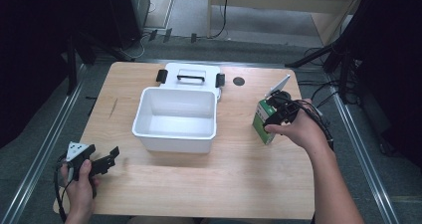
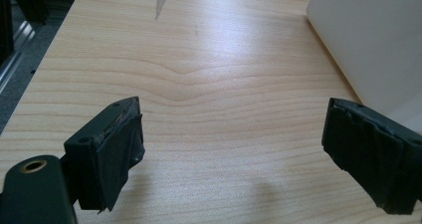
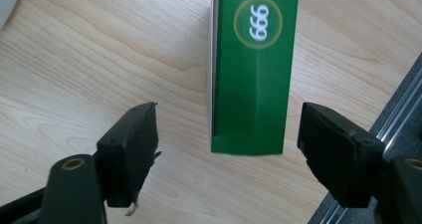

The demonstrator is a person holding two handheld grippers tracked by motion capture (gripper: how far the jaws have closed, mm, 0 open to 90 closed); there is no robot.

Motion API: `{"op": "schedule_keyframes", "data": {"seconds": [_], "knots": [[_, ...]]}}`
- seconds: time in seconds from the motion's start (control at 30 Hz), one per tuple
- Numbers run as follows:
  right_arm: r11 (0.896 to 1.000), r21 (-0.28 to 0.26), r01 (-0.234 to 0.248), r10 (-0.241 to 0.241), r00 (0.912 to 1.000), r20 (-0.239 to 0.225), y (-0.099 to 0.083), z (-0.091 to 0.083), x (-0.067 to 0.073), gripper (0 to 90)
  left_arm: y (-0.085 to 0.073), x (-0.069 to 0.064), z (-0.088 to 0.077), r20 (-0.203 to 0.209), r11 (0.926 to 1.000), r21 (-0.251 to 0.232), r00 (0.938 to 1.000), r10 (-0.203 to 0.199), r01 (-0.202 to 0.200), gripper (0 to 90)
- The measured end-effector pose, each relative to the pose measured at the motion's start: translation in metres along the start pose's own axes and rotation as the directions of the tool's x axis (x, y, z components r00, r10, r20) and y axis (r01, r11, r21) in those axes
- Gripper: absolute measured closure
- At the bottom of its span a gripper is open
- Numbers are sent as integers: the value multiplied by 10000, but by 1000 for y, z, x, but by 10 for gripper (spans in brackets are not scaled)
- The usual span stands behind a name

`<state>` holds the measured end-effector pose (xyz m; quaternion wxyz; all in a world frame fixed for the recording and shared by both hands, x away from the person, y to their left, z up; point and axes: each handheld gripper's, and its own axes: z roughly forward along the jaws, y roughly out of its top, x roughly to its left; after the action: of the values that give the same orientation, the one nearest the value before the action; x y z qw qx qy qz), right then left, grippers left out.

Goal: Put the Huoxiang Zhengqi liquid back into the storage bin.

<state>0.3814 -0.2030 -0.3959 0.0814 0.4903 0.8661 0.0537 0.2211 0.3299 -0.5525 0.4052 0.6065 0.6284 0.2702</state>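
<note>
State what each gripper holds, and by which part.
Nothing is held. The right gripper straddles the green carton, jaws clear of its sides; the left gripper is open.

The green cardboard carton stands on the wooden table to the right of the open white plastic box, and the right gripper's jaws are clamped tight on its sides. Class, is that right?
Not quite. In the right gripper view the right gripper has its jaws open, a gap on each side of the green cardboard carton. The rest holds: it stands on the wooden table, right of the open white plastic box.
</note>
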Motion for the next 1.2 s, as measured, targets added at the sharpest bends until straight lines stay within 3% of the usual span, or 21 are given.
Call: {"op": "schedule_keyframes", "data": {"seconds": [0.2,0.67,0.8,1.1,1.2], "knots": [[9995,190,272,-270,9996,-89,15,-1,-3,308,0,0,0,-2,10000,13,10000,-10,10,101],[9983,568,-119,145,9988,-466,37,10,-9,421,0,0,1,22,10000,19,10000,-34,34,102],[9981,614,20,5,9992,-409,42,12,-7,444,0,1,1,30,10000,29,10000,-36,36,102],[9955,937,-158,196,9990,-400,46,18,-9,480,0,1,1,-6,9999,100,10000,-77,77,102],[9928,1175,-219,269,9988,-411,48,24,-9,542,0,1,1,1,9999,110,10000,-55,55,102]]}}
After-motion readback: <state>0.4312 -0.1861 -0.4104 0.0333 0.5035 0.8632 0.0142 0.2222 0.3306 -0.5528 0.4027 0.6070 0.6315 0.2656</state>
